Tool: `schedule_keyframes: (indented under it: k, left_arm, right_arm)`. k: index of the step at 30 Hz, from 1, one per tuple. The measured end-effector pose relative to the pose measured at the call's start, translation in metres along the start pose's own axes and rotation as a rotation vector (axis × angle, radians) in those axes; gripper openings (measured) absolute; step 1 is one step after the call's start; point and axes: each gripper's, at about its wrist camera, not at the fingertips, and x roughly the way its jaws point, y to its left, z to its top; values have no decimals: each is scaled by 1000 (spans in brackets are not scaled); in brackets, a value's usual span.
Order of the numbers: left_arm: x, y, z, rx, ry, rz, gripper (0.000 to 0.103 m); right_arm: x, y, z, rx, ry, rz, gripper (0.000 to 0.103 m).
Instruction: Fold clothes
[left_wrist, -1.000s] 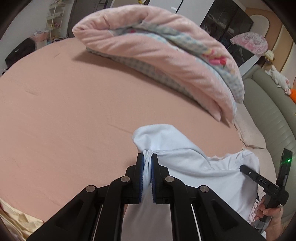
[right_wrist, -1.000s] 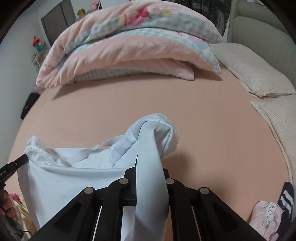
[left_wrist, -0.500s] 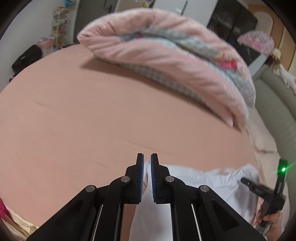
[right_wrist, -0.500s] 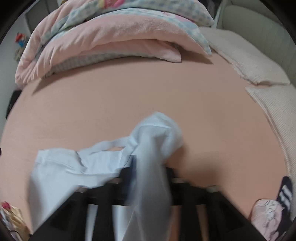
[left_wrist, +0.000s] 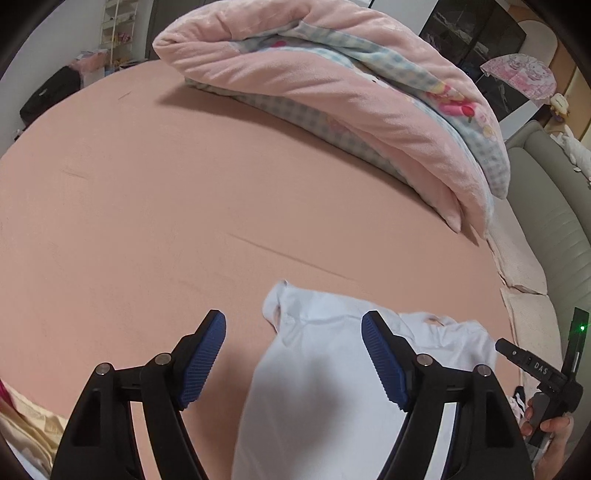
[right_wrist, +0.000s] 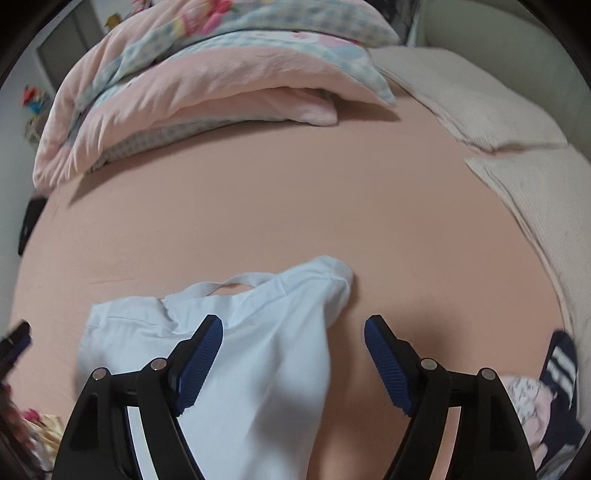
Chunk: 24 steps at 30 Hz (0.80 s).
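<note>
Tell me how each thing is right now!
Left tongs: wide open, holding nothing.
Right tongs: wide open, holding nothing.
Light blue garment: lying loose and rumpled on the bed, not folded neatly yet.
Pink quilt: folded in a thick stack at the far side.
Pink bedsheet: spread mostly smooth, one crease.

Bed with pink sheet (left_wrist: 155, 206). Folded pink quilt (left_wrist: 332, 85) lies at its far side; pale blue garment (left_wrist: 332, 369) lies flat near the front edge. Cream pillows (right_wrist: 480, 110) right of quilt.
</note>
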Motion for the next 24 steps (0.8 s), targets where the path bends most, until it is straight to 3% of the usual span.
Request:
schedule_keyframes:
  k: [5,10,24]
  left_arm:
    - [-19,-9,-14,-11,25,-71,75]
    - [-46,-25,-32,41,30,-109,75]
    - [-109,-35,-80,111,53,-177,75]
  right_arm:
    - [-26,-12,-16,25,10,11,79]
    - [-52,-22,-32,47,19,22,79]
    - [-122,16,-73,-50,14,34,79]
